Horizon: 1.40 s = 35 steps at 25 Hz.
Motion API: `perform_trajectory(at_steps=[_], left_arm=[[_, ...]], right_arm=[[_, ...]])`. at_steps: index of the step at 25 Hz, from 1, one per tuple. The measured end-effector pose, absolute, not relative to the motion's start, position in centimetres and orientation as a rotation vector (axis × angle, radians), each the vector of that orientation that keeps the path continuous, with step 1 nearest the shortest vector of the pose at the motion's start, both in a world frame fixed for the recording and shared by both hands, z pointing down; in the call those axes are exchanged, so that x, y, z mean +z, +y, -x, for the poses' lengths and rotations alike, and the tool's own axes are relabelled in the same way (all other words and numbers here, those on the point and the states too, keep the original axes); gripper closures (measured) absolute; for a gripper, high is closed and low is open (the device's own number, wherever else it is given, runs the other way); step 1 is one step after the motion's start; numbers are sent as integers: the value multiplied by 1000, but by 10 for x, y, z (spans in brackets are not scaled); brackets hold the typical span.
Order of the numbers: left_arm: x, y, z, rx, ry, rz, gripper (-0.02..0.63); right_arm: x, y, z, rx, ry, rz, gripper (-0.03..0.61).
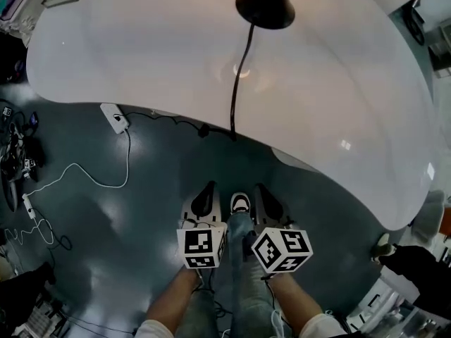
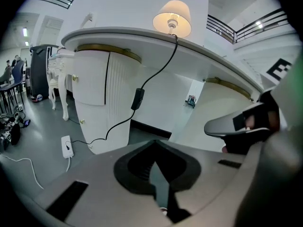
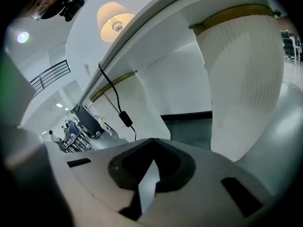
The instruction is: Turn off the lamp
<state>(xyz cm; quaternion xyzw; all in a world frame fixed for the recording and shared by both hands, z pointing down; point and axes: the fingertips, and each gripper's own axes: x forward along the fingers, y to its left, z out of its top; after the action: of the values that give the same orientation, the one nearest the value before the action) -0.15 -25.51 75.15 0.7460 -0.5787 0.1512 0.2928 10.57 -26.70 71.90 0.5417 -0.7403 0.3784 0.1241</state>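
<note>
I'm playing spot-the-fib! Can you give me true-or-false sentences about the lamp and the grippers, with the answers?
1. The lamp is glowing. True.
2. The lamp stands on the floor. False: it stands on the white table.
3. The left gripper holds the cord's switch. False: it is shut, empty, away from the switch.
4. The right gripper is shut. True.
5. The cord hangs over the table's edge. True.

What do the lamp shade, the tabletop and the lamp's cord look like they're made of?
Lamp shade: probably fabric or paper, matte, glowing warm as light passes through.
Tabletop: smooth glossy white, likely lacquered wood or laminate; it mirrors the lamp's glow.
Cord: black, flexible, probably rubber or plastic sheathing; it hangs in curves.
</note>
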Motion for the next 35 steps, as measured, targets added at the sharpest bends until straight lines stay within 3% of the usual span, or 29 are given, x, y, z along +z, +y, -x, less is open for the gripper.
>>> perform_trajectory(at_steps=[14, 26, 35], left_arm=[[759, -281, 23, 485, -1553, -2038, 602], [754, -293, 30, 454, -1600, -2112, 412], [744, -322, 34, 454, -1617, -2169, 396]], right_arm=[[722, -274, -93, 1098, -2135, -1587, 580], [731, -279, -88, 1094, -2121, -1583, 580], [733, -286, -85, 1099, -2116, -1577, 580]])
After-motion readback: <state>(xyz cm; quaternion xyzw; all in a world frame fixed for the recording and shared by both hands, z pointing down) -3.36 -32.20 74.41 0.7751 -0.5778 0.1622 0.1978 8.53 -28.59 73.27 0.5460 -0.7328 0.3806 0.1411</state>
